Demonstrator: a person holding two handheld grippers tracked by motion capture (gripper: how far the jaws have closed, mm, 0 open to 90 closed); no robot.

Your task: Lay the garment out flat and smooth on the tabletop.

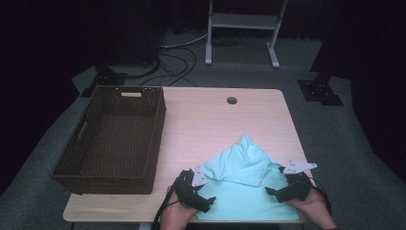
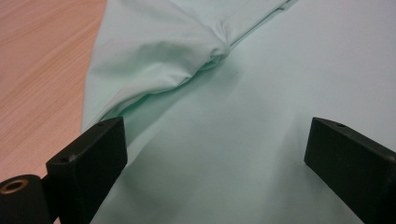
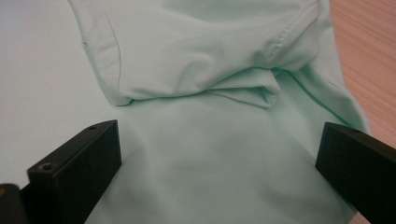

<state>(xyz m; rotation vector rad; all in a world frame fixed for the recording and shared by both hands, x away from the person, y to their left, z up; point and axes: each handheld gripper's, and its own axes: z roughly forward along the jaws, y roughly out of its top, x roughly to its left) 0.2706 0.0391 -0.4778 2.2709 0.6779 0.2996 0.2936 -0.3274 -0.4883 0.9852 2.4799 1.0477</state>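
Observation:
A mint-green garment (image 1: 244, 177) lies on the wooden table (image 1: 210, 120) near its front edge, with its upper part folded down over the flat body. My left gripper (image 1: 210, 200) rests at the garment's front left corner, jaws open. In the left gripper view the left gripper (image 2: 217, 140) stands wide over smooth cloth (image 2: 243, 93), with nothing pinched. My right gripper (image 1: 270, 192) sits at the garment's right side, also open. In the right gripper view the right gripper (image 3: 219, 140) straddles flat fabric below a folded sleeve (image 3: 210, 46).
A dark brown wicker basket (image 1: 155, 143) with nothing in it stands on the left half of the table. A round cable hole (image 1: 231, 100) marks the far middle. Bare wood lies between basket and garment. Beyond the table stand a white frame (image 1: 242, 21) and floor cables.

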